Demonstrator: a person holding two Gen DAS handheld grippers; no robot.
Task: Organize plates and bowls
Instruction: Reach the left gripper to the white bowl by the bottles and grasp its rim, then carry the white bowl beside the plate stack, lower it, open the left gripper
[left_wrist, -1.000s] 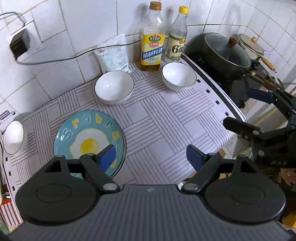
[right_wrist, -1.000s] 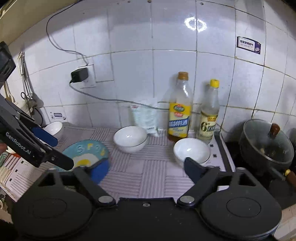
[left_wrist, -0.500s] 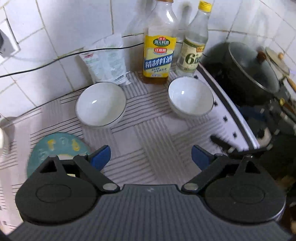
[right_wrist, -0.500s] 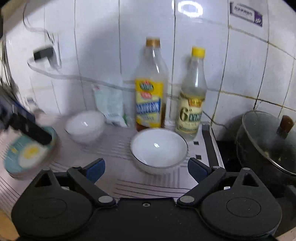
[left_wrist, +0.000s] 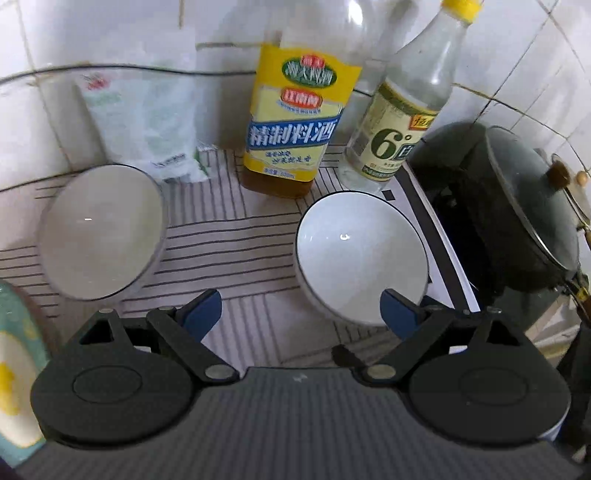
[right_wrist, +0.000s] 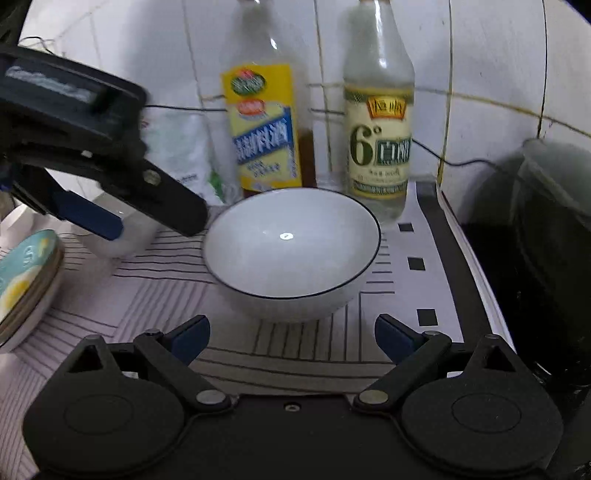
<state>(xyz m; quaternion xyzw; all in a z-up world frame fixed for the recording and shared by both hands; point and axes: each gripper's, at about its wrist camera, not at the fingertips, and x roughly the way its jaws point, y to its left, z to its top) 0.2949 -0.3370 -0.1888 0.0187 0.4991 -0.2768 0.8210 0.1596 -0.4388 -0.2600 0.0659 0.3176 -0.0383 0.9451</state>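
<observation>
Right wrist view gives us the relation that counts: the right bowl (right_wrist: 291, 251) sits at twelve o'clock from our right hand-held gripper (right_wrist: 291, 339), centred between the blue fingertips (right_wrist: 192, 338), near but not touching; both jaws stand wide and hold nothing; a round bowl has no long axis, so we judge any rim point will serve. From the left wrist view that same bowl (left_wrist: 360, 254) lies at one o'clock of our left hand-held gripper (left_wrist: 301, 312), also spread wide and empty, while the left bowl (left_wrist: 101, 230) lies at ten o'clock, so each hand has its own nearer bowl; the egg-print plate (left_wrist: 14, 373) rests at eight o'clock on the striped worktop (left_wrist: 229, 236); two bottles (right_wrist: 378, 122) stand just behind.
</observation>
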